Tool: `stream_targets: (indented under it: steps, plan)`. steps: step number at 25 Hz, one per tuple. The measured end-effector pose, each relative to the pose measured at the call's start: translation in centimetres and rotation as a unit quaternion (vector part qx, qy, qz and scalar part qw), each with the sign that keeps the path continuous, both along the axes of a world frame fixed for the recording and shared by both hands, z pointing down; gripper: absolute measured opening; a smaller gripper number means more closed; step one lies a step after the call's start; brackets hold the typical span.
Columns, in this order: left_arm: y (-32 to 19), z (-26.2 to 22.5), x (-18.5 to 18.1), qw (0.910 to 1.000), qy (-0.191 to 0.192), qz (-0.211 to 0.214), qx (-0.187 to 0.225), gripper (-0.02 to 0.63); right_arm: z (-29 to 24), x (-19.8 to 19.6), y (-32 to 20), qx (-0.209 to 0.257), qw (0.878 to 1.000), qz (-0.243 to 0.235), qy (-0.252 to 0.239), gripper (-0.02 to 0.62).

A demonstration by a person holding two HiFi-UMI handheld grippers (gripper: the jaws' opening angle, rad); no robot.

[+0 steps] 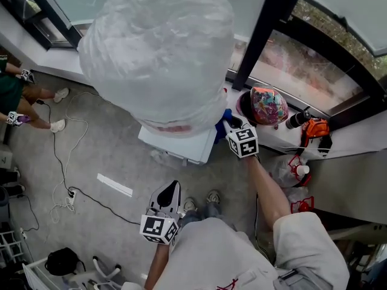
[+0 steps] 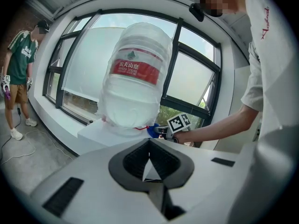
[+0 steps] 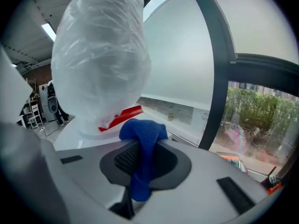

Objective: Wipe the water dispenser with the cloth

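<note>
Grey concrete floor [image 1: 121, 156], black-framed windows [image 1: 266, 29], white sill [image 1: 36, 50], trailing cable [image 1: 60, 162]

Left gripper [image 2: 149, 143] jaws together, water bottle [image 2: 134, 78] ahead

1. A pale grey, short-sleeved T-shirt [image 1: 242, 252] carries red script [image 2: 266, 20] on the chest.
2. Pale sneakers [image 1: 213, 196] show below grey-blue trouser legs.
3. A small black head camera [image 2: 196, 10] sits at the forehead.
4. The left gripper [image 2: 149, 146] and right gripper [image 3: 142, 146] have smooth white shells with dark rectangular slots. Their fingers [image 2: 135, 160] are lined with black ribbed pads.
5. Each gripper bears a white marker cube [image 1: 243, 142] printed with black square patterns.
</note>
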State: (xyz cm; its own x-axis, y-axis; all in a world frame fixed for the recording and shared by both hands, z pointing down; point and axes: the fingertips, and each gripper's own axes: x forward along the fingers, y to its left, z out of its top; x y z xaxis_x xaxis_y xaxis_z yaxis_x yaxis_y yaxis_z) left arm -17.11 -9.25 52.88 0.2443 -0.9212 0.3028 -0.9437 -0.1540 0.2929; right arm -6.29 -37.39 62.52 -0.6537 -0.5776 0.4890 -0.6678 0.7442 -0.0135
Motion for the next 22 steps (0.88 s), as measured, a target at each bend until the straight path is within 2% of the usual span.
stream_targets:
  steps: [6,12,17,22]
  plan:
    - [-0.3,-0.2,0.6,1.0,-0.002,0.006,-0.003,0.012,0.2,0.5,-4.9,0.001,1.0,0.022,0.005,0.054]
    - [0.0,-0.2,0.9,0.9999,-0.006,0.014,-0.007,0.012,0.1,0.6,-6.2,0.004,1.0,0.024,0.014,0.054]
    - [0.2,-0.2,0.4,0.9997,-0.002,0.023,-0.002,0.012,-0.6,1.0,-4.4,0.013,0.999,0.039,-0.006,0.054]
    - [-0.7,-0.5,1.3,0.9984,-0.006,0.055,0.005,0.012,-1.8,2.7,0.3,0.017,0.998,0.054,-0.033,0.054]
